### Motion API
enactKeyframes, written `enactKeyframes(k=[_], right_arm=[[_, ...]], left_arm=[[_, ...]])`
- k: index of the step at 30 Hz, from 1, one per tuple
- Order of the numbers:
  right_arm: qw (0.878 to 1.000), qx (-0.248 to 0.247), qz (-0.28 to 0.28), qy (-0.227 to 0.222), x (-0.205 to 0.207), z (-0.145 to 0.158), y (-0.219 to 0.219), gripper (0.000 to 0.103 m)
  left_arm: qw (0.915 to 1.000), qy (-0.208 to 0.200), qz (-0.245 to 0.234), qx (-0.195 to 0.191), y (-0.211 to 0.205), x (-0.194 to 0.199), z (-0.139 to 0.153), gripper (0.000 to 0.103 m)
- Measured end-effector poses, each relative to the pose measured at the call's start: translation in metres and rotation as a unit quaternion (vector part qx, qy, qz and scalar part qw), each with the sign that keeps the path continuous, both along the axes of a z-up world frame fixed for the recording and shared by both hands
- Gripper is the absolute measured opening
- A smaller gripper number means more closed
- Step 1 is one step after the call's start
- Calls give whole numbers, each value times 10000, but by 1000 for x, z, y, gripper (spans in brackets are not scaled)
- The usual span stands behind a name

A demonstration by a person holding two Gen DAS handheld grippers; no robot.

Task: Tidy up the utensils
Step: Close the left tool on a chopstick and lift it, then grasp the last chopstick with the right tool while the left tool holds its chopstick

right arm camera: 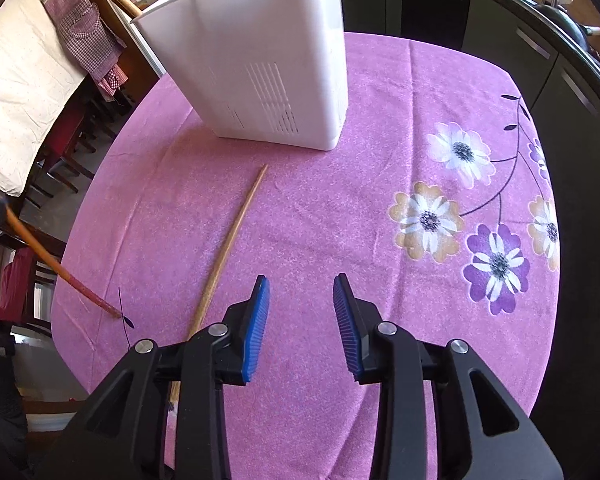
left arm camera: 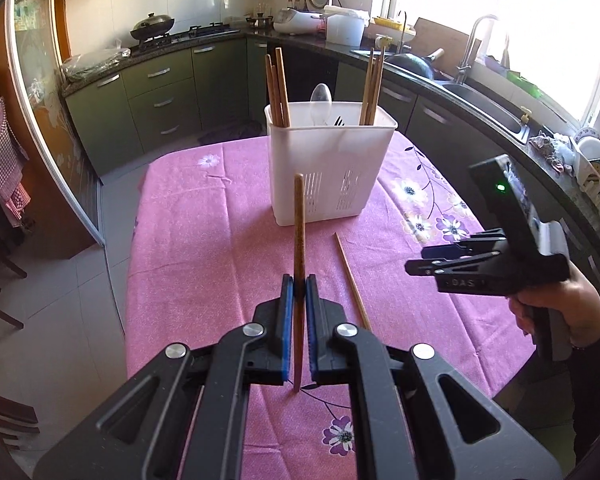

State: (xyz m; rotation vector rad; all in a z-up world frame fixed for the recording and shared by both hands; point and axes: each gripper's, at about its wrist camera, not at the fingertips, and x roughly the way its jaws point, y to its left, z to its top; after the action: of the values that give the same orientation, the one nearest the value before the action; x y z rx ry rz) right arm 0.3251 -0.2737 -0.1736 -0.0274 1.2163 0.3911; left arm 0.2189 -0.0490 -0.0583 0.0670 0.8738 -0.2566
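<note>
The left gripper (left arm camera: 299, 294) clamps its blue-padded fingers (left arm camera: 286, 300) on a brown wooden chopstick (left arm camera: 299, 236), upright at frame centre. The right gripper (right arm camera: 301, 312) hangs part-open and empty over the pink flowered counter (right arm camera: 340, 208). A second light wooden chopstick (right arm camera: 230, 248) lies just left of it, below the white slotted plastic utensil holder (right arm camera: 260, 60).

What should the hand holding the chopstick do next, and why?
Probably carry it forward over the white utensil holder and lower it in. The left gripper is shut on a dark chopstick, lifted off the pink tablecloth, and other chopsticks already stand in the holder. The right gripper is open and empty, beside the light chopstick lying on the cloth.
</note>
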Motion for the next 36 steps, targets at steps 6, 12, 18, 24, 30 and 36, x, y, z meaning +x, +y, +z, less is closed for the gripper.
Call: enactKeyframes(k=[6, 12, 18, 24, 30, 36], right_arm=[[9995, -144, 169, 241, 24, -17, 47, 26], [9981, -425, 185, 415, 39, -33, 77, 24], [9967, -720, 121, 360, 35, -38, 87, 17], [9969, -749, 77, 245, 33, -41, 88, 9], [9991, -408, 5, -82, 21, -14, 68, 6], [9961, -4, 45, -883, -24, 50, 39, 6]], left_arm=[[9999, -108, -64, 43, 1, -8, 2, 6], [9998, -139, -126, 20, 5, -12, 2, 6], [9997, -148, -177, 8, 6, -14, 2, 6], [9997, -169, -166, -16, 8, -17, 2, 6], [9998, -147, -136, 8, 9, -18, 2, 6], [9998, -131, -115, 26, 8, -19, 3, 6]])
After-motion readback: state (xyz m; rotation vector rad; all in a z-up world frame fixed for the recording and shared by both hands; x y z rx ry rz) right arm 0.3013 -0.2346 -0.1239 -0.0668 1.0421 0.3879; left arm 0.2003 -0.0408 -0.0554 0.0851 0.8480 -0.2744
